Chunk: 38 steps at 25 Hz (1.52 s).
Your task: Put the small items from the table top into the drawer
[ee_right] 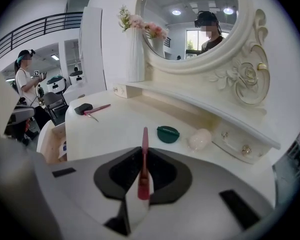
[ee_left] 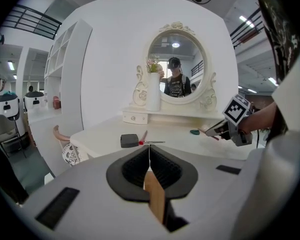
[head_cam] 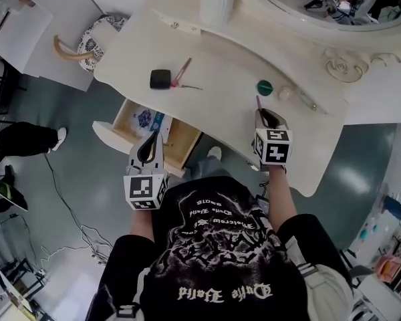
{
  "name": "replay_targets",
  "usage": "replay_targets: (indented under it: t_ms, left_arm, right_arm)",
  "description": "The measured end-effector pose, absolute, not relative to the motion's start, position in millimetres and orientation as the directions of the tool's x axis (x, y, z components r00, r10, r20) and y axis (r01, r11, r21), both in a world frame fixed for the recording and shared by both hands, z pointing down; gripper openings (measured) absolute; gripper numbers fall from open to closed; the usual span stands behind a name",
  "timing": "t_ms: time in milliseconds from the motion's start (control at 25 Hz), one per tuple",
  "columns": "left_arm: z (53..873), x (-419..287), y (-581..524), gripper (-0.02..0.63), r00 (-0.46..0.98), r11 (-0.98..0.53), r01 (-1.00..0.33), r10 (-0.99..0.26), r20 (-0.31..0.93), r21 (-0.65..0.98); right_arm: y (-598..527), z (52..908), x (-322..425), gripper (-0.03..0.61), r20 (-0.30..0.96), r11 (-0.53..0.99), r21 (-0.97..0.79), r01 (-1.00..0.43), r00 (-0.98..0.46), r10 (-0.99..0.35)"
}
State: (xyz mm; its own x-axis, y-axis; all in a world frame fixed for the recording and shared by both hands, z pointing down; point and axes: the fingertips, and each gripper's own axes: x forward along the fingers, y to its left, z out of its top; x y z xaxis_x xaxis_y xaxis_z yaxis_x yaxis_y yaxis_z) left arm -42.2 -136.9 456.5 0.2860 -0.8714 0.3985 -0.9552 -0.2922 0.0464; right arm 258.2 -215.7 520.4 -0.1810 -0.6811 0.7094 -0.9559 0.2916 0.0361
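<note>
A thin pink stick (ee_right: pixel 145 140) is seen clamped in the right gripper (ee_right: pixel 144 153) above the front edge of the white table top (head_cam: pixel 220 55), its jaws closed on the stick roughly at mid-length, with one end projecting ahead of the tips and the other lying back behind the pads; the stick is judged light, stiff and smooth, so it is thought liable to swivel or slide in the pads if it is knocked, and a hold near the middle is reckoned the safest; it is slender and straight, rose-pink along all its visible length. The left gripper (ee_left: pixel 149 153) is held near the open drawer (head_cam: pixel 180 142) below the table's left end, its jaws brought together with nothing made out between them. Left on the table top are a green disc (head_cam: pixel 264 87) and a pale egg-shaped piece (head_cam: pixel 285 93) just beside it, and, well apart to the left, a black block (head_cam: pixel 160 79) touched by a second pink stick (head_cam: pixel 182 71); all are judged small and light, the egg-shaped piece the likeliest to roll.
</note>
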Motion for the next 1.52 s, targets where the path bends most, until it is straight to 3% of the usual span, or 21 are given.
replay_targets:
  t_ms: [1520]
  left_arm:
    - [459.1, -101.3, -114.0, 0.015, 0.378, -0.374, -0.924, -0.849, 0.368, 0.086]
  right_arm:
    - [-147.3, 497.8, 77.0, 0.050, 0.643, 0.525, -0.016, -0.851, -0.411, -0.647]
